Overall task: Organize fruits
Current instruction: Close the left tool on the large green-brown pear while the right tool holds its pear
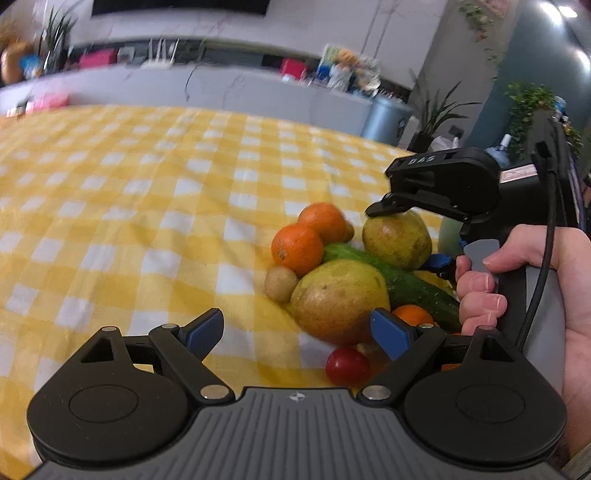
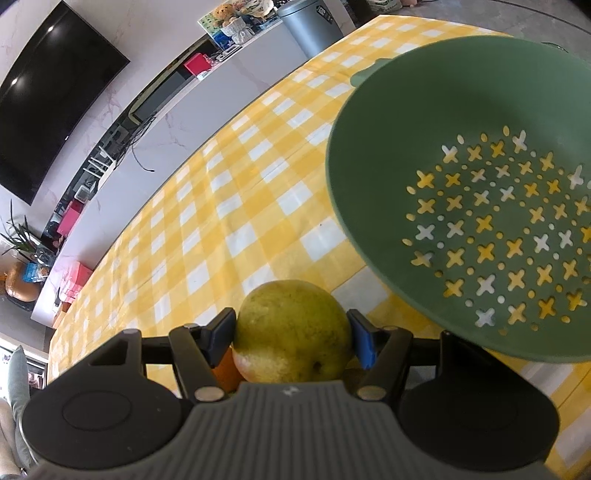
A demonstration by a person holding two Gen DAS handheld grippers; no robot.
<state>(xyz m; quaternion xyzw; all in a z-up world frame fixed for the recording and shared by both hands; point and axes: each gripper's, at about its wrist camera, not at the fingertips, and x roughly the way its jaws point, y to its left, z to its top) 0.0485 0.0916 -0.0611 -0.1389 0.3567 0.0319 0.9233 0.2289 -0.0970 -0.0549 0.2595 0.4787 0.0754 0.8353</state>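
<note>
Right wrist view cuts off a pear's (image 2: pixel 291 332) base behind the right gripper (image 2: pixel 291 334), jaws pinching its sides beside a green colander (image 2: pixel 369 206), orange half-hidden beneath, left gripper (image 1: pixel 297 330) jaws spread, empty, near the counter's (image 1: pixel 110 206) fruit pile.

Wall-mounted television (image 2: pixel 51 99), marble wall (image 2: pixel 155 33)

The right gripper (image 2: pixel 291 334) is clamping a yellow-green pear (image 2: pixel 293 332) (blue pads touching both sides) beside a green colander (image 2: pixel 369 206) on the checkered desk (image 2: pixel 236 192).
</note>
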